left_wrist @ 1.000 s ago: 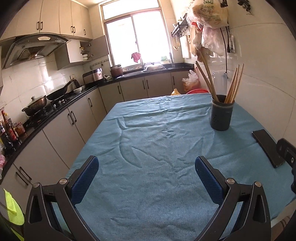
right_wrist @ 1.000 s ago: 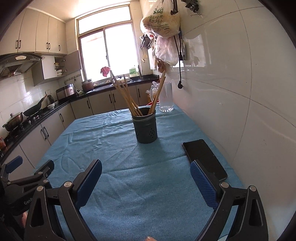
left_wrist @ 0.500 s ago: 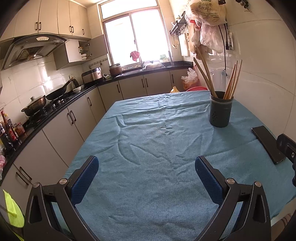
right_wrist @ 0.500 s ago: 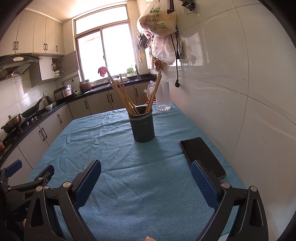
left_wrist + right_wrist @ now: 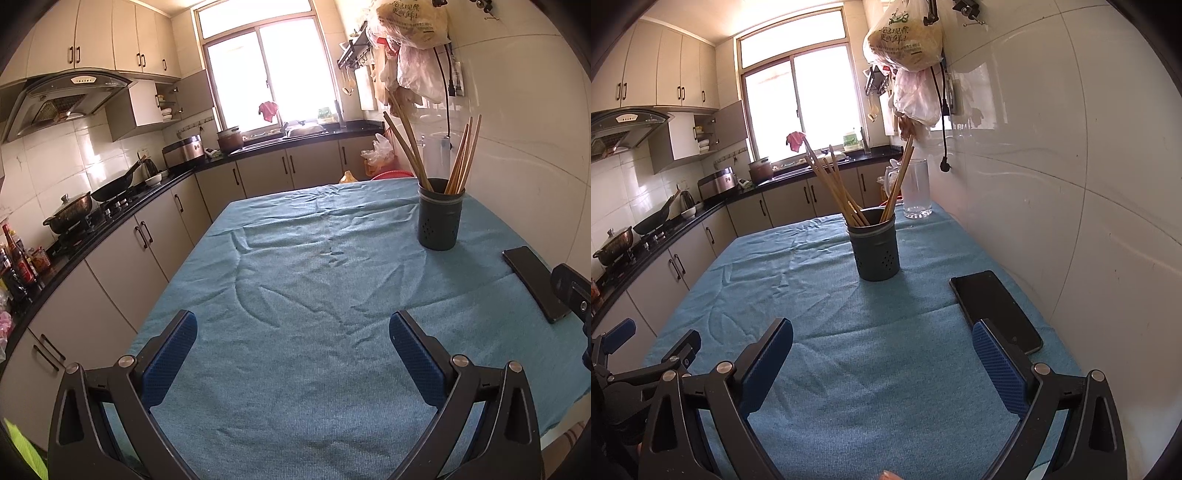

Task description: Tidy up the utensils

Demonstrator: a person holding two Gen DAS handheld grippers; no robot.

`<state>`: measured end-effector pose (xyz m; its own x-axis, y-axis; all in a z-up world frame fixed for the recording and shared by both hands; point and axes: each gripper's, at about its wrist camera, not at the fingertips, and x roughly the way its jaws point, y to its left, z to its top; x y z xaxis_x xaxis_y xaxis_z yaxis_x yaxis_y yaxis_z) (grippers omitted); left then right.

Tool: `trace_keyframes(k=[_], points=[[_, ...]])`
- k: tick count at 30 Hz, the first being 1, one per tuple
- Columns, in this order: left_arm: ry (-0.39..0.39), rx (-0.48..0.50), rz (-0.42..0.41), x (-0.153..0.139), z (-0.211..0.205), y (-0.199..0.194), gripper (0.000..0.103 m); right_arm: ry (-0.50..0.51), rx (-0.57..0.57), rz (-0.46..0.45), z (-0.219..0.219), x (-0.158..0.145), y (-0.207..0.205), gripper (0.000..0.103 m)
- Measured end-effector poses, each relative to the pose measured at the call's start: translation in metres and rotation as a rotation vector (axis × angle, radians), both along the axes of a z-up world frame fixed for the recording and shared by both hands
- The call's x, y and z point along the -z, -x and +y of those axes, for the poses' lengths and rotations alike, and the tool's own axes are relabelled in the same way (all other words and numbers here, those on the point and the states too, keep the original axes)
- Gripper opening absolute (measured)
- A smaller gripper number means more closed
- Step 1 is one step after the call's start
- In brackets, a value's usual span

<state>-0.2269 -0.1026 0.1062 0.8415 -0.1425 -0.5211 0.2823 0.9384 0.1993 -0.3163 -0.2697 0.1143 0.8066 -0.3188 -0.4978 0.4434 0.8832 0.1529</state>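
1. The tablecloth [image 5: 295, 295] is plain blue with a fine woven texture.
2. The utensil holder [image 5: 877, 247] is dark grey-blue, dotted with small holes.
3. The chopsticks [image 5: 834, 188] are light brown wood.
4. The phone [image 5: 993, 306] is glossy black.
5. The finger pads [image 5: 997, 365] are dark blue with a fine ribbed pattern, on black frames.
6. The wall tiles [image 5: 1071, 147] are white.

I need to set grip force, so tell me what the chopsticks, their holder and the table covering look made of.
Chopsticks: likely wood or bamboo, matte tan, with a straight slim shape.
Holder: dark cylinder with punched holes and a pale band below the rim; plastic or coated metal, I cannot tell which.
Table covering: blue woven cloth, its wrinkles and knit texture visible.
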Motion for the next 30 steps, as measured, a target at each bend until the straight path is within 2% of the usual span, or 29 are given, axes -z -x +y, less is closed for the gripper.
trace_keyframes(k=[30], points=[[-0.007, 0.004, 0.008, 0.0014, 0.0002, 0.0003, 0.103, -0.013, 0.008, 0.013, -0.0022, 0.0025, -0.0029, 0.100]])
